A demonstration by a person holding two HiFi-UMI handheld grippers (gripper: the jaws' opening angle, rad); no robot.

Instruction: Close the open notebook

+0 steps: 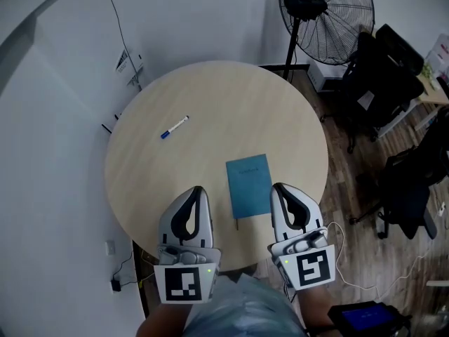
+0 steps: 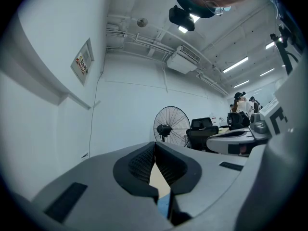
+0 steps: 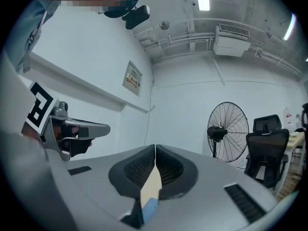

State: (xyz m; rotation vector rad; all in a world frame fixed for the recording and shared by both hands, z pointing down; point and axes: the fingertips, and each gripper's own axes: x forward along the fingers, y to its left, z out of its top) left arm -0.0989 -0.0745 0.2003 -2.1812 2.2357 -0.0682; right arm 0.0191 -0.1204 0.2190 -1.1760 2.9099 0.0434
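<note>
A blue notebook (image 1: 249,186) lies closed and flat on the round wooden table (image 1: 210,104), near its front edge. My left gripper (image 1: 198,189) hovers just left of the notebook and my right gripper (image 1: 276,186) just right of it, with neither one touching the cover. Both point level toward the far wall. In the left gripper view the left gripper (image 2: 155,144) has its jaw tips pressed together with nothing between them. The right gripper (image 3: 155,147) looks the same in its own view. A sliver of the blue notebook (image 3: 149,209) shows below the right jaws.
A white pen with a blue cap (image 1: 174,127) lies on the table's left half. A black standing fan (image 1: 326,16) and black office chairs (image 1: 382,76) stand to the right of the table. The white wall (image 1: 56,118) curves close behind it on the left.
</note>
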